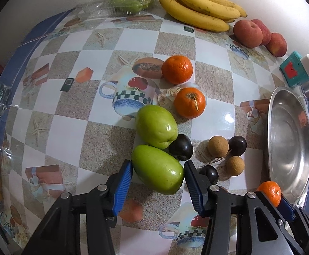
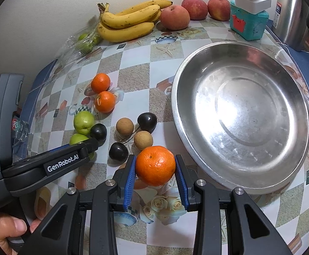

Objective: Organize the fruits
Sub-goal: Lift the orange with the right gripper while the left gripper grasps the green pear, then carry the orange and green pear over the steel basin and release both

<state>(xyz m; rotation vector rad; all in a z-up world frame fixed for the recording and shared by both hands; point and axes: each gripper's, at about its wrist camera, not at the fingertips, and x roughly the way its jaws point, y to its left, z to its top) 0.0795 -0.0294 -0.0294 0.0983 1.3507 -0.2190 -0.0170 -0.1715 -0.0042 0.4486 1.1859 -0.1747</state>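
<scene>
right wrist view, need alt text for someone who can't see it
The right tongs grip an orange just left of an empty steel bowl. Behind lie loose oranges, green fruits, dark plums and longans, with bananas and peaches at the wall.

Your right gripper [image 2: 155, 170] clamps a mandarin [image 2: 155, 165] between its blue pads [image 2: 130, 179], just left of the near rim of the steel basin [image 2: 242, 114]. Your left gripper [image 2: 54, 161] reaches in from the left, its tip over the nearer of two green fruits [image 2: 83, 122]; whether it grips is hidden. Two more mandarins [image 2: 104, 101] sit beyond those. Three dark plums [image 2: 147, 122] and two longans [image 2: 124, 126] lie between the green fruits and the basin. Far back by the wall lie bananas [image 2: 129, 23] and three peaches [image 2: 175, 17], with a teal box [image 2: 249, 24] to their right.
</scene>
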